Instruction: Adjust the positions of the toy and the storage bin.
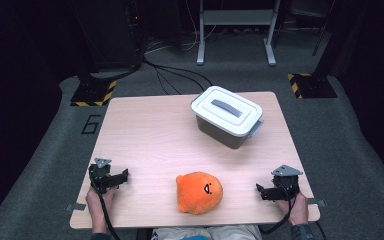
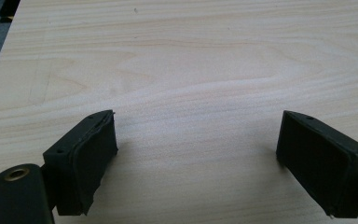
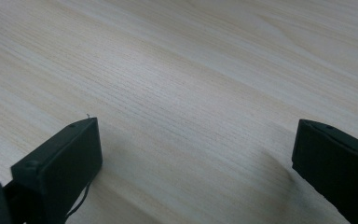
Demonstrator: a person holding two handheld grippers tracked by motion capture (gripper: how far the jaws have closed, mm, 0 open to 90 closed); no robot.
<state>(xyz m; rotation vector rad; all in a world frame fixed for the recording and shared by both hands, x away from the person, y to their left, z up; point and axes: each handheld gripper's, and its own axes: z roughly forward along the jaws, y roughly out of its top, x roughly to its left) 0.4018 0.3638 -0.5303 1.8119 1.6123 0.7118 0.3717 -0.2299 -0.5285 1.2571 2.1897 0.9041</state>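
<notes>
From the high view I see the wooden counter (image 1: 155, 135) with three groups of things on it. The orange plush toy (image 1: 199, 192) lies near the front edge, at about 6 o'clock from the middle of the counter, with its small dark face turned to the right side. It is between my two tools and touches none of them.

My left tool (image 1: 122, 176) is at about 8 o'clock, close to the front left corner, and a hand (image 1: 100, 200) holds it from below. It points toward the toy. In the left gripper view its two black jaws stand wide apart, and between them I see only bare wood (image 2: 196, 93). It holds nothing.

My right tool (image 1: 261, 191) is at about 4 o'clock, near the front right corner, held by the other hand (image 1: 296, 207). It also points inward, to the toy. In the right gripper view the jaws are spread very wide, and only the counter surface (image 3: 191, 93) lies between them. This tool is also empty.

The grey box with a white lid (image 1: 226, 117) stands at about 1 o'clock, well apart from the toy and from both tools. The lid is on the box, and a grey handle lies flat on top of it.
</notes>
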